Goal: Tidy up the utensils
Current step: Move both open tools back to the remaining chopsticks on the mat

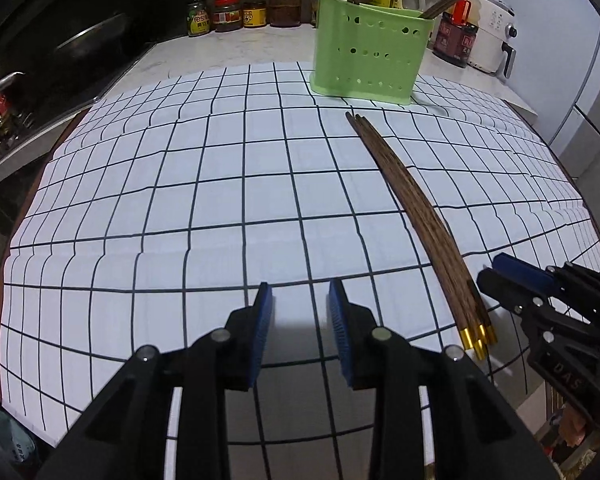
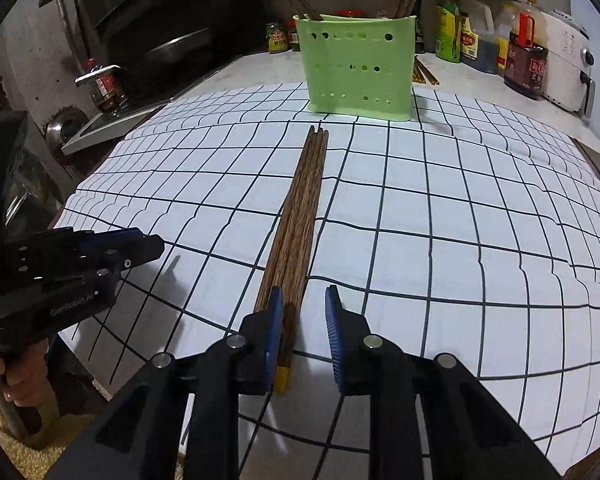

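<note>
Bundle of dark brown wooden chopsticks with gold caps [image 2: 296, 232] laid flat mid worktop, tips toward green plastic holder with holes [image 2: 360, 68] at far edge. Judged light, stiff, smooth, easily rolled apart; best gripped near gold ends, all together. Right tool [image 2: 304, 320] jaws apart, chopsticks between, not yet squeezed. Left tool [image 1: 300, 320] jaws apart, empty.

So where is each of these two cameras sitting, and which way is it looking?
Left wrist: rides the left gripper, looking down across the checked cloth to the green holder; the right gripper shows.
Right wrist: rides the right gripper, over the chopsticks; the left gripper and a hand show.
Shared: cloth, chopsticks, holder.
</note>
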The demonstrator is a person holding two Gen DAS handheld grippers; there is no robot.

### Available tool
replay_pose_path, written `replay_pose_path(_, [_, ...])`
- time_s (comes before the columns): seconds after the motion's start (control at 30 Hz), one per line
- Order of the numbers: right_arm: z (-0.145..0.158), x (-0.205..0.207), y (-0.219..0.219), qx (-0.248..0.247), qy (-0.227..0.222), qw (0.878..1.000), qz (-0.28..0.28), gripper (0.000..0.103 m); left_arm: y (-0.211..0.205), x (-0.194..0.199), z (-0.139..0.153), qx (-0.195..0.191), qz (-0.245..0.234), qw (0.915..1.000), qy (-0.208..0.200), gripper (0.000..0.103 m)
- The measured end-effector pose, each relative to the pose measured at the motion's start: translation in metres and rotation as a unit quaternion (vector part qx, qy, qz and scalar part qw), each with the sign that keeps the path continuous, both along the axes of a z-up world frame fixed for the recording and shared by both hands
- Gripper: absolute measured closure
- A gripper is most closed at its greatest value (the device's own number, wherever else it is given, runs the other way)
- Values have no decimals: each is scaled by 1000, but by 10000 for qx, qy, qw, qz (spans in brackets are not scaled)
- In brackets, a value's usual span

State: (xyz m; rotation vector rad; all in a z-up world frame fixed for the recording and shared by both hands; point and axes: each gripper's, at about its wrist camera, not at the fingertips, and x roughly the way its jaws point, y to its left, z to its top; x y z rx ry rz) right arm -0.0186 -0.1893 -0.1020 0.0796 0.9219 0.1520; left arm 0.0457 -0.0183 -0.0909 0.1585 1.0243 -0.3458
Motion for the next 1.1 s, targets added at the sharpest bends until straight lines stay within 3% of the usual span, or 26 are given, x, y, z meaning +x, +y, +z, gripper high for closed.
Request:
replay_pose_path(0.17, [-2,5,4,-6,13,9999,110,91,0,0,0,-11,19,10000,-54,74])
replay_pose_path(0.53, [-8,13,1,-45,105,9999,122,92,9,5,2,-44,261,9996,-26,74])
replay_pose_path(0.9, [-8,16,-2,-193,156,9996,159,92,-22,1,-3,-183,-259,9991,265,74])
replay_pose_path(1.1, [-11,16,-10,46,185,9995,266,88,-35,2,-6,-205,-390,9982,399,74])
